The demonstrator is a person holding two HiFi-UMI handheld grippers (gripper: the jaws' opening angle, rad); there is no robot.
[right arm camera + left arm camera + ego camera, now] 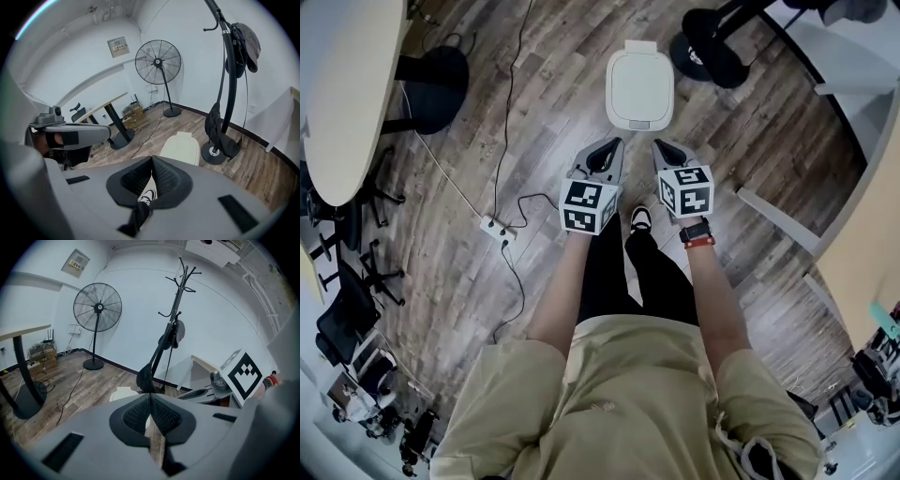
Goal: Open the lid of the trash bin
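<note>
The white trash bin (639,89) stands on the wood floor ahead of the person, with its lid down flat. Both grippers hover side by side just short of it, touching nothing. My left gripper (612,145) is shut with nothing between its jaws, and my right gripper (662,146) is shut and empty too. In the left gripper view only the bin's edge (121,393) peeks out behind the closed jaws (150,396). The right gripper view shows the bin's lid (183,146) beyond the closed jaws (152,160).
A coat rack's base (705,52) stands right of the bin, with a bag (219,126) hanging on its pole. A pedestal fan (159,61) and a table (347,84) lie to the left. A power strip (497,228) and cables cross the floor. The person's shoe (640,218) is below the grippers.
</note>
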